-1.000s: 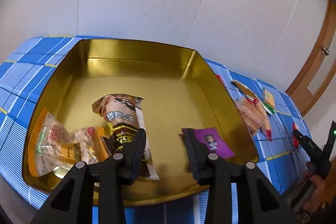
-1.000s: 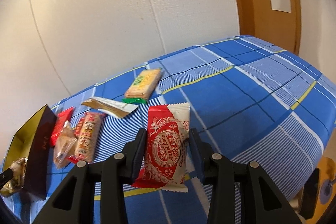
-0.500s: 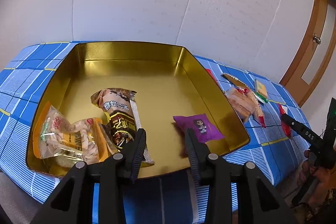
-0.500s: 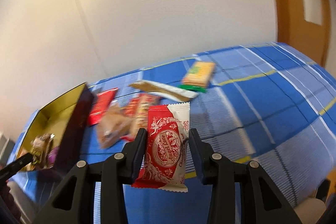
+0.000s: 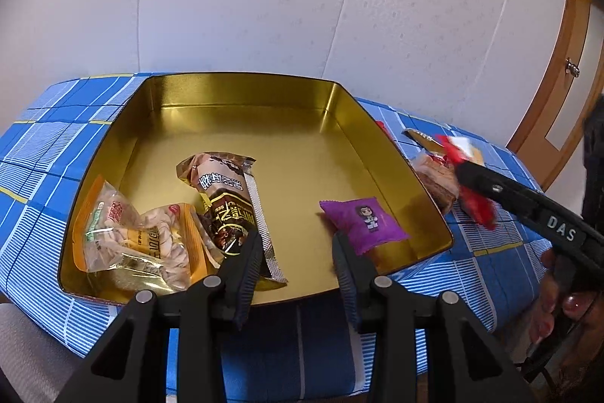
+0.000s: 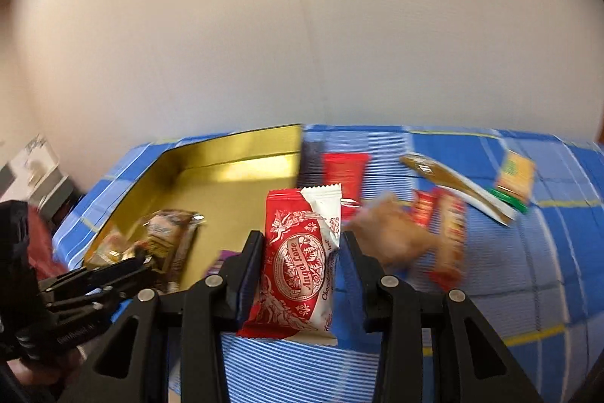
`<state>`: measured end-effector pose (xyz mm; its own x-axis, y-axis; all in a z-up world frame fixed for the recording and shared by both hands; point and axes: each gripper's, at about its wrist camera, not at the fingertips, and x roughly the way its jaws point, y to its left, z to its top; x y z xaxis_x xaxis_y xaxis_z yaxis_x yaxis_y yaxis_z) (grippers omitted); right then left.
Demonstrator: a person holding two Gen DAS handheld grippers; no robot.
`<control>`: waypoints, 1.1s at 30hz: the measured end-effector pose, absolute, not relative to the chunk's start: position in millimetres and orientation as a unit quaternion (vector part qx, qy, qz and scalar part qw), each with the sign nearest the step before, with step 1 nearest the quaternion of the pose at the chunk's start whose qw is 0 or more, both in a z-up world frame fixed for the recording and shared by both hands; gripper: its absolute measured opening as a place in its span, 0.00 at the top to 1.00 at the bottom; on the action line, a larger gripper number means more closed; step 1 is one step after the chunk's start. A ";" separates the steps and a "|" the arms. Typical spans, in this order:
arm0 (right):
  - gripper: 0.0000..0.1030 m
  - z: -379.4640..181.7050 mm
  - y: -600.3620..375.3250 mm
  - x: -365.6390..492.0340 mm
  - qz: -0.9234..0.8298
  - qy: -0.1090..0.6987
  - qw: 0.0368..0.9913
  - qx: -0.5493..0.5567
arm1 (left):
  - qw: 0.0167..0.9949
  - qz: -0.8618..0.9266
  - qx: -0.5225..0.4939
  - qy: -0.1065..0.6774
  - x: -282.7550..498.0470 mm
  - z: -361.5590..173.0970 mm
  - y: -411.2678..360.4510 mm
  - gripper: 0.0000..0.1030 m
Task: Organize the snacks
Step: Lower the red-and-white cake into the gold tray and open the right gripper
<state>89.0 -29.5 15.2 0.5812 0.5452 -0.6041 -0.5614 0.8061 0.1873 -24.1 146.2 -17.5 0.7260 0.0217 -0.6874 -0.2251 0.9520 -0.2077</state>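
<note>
As the tin (image 6: pixel 211 165) sits at 10 o'clock, R gripper (image 6: pixel 300 263) — clamped on red-white pkt (image 6: pixel 302 252) — carries it for drop-in; L gripper (image 5: pixel 296 252) apart, empty.

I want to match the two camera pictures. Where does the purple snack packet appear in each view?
Left wrist view: the purple snack packet lies inside the gold tin, near its front right corner, just above the right finger of the left tongs.
Right wrist view: only a blurred purple edge shows, low and left of centre, beside the right tongs.
Shared landmark: the gold tin.
</note>
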 end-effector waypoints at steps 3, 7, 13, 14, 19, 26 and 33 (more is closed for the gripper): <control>0.60 15.5 -10.2 93.4 0.325 0.345 0.880 -0.019 | 0.919 0.067 -0.140 0.363 -24.9 -16.4 145.6 0.63; 0.60 13.7 11.1 102.9 0.331 0.350 0.875 -0.043 | 0.920 0.067 -0.140 0.361 -25.4 -14.7 144.4 0.63; 0.60 0.5 37.5 119.2 0.330 0.361 0.867 -0.096 | 0.919 0.071 -0.145 0.360 -26.5 -14.2 145.5 0.63; 0.60 -1.9 42.1 122.4 0.327 0.364 0.866 -0.108 | 0.919 0.072 -0.147 0.360 -26.8 -14.1 146.0 0.63; 0.59 -8.2 51.7 136.0 0.317 0.377 0.861 -0.127 | 0.918 0.076 -0.151 0.358 -27.2 -14.0 147.4 0.63; 0.58 -11.8 60.0 145.3 0.311 0.378 0.861 -0.137 | 0.917 0.077 -0.151 0.360 -25.8 -15.3 146.2 0.63; 0.38 9.4 34.2 136.7 0.314 0.327 0.888 -0.072 | 0.917 0.079 -0.155 0.358 -27.5 -15.1 146.7 0.63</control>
<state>136.7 34.2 9.4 0.5889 0.5111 -0.6261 -0.6055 0.7921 0.0770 -27.5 146.7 -15.1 0.7304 0.0342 -0.6822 -0.2567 0.9393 -0.2278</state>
